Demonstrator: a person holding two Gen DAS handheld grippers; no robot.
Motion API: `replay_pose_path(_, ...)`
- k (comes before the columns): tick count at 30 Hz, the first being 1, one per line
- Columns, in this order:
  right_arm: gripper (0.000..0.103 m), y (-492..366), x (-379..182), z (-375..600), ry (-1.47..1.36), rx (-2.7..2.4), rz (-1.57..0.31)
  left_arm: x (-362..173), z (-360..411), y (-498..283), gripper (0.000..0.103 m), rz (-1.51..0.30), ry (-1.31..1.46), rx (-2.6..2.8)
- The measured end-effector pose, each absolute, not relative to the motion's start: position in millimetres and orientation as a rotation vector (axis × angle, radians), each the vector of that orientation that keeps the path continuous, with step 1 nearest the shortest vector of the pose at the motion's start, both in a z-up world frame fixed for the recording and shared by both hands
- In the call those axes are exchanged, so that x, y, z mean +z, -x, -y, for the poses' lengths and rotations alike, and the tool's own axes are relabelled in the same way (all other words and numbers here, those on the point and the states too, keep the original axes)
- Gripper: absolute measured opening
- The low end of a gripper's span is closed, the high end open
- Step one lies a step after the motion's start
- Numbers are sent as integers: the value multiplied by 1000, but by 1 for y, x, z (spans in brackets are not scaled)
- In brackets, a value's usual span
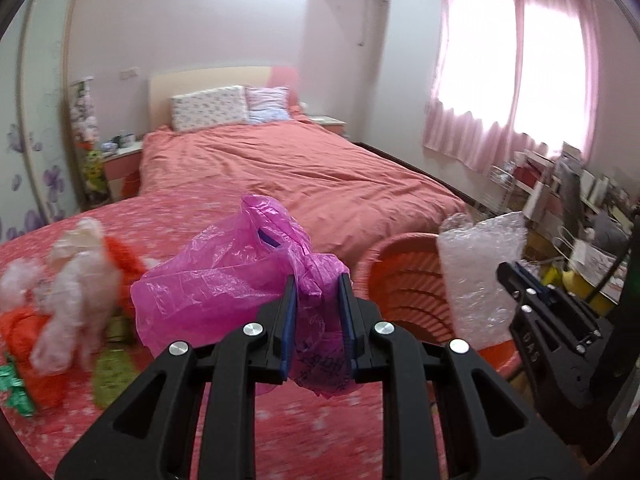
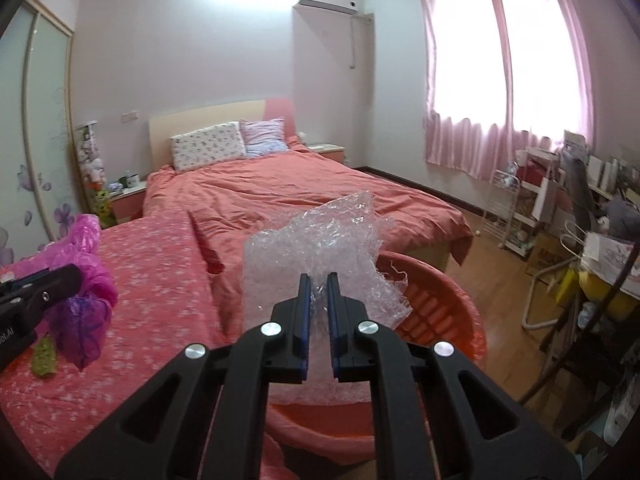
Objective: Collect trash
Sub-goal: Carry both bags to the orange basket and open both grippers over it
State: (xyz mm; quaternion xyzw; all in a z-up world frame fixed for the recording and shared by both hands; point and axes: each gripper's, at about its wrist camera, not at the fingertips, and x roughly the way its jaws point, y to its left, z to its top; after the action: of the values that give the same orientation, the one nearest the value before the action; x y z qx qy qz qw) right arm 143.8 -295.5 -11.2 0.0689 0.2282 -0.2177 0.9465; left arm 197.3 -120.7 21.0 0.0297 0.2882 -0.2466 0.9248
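Between the blue pads of your left claw [image 1: 317, 280], at the lower centre of its frame, a crumpled pink plastic bag [image 1: 224, 276] is clamped; most of it billows up and to the left of the fingers. Your right claw [image 2: 318, 280] is likewise clamped, on a sheet of clear bubble wrap [image 2: 320, 240] that stands up above its fingers. Just right of the bubble wrap in the right view sits an orange plastic basket [image 2: 440, 304], and the wrap hangs over its near rim. At the left edge of the left view, more scraps lie on the pink flowered bedspread [image 1: 168, 216]: a whitish plastic wad [image 1: 76, 264], orange wrapping [image 1: 24, 328] and a green foil piece [image 1: 16, 392], all blurred. Beyond, toward the upper centre, the bed [image 2: 320, 196] carries a salmon quilt and two pillows [image 2: 228, 146]. Pink curtains [image 2: 508, 72] fill the upper right.
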Motion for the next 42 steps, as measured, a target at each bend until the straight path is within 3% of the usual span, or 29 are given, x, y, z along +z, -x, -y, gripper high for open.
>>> replay_pose_path(18,9,-138,-34,374,-285,-523,-486,1,207,-204,20,-649,-114,-752)
replay_pose_path(23,11,-144,-37,386,-309,-523,-489,-8,213,-212,26,-696,-120,-763)
replay_pose_path(27,16,-147,-41,388,-327,-518,-497,-14,213,-216,36,-728,-124,-745)
replay_pose_path(31,40,-145,-45,391,-338,-531,-498,-19,208,-218,45,-747,-119,-720)
replay_pose_path(42,51,-149,-27,341,-177,-509,-497,-4,142,-214,58,-694,-116,-562)
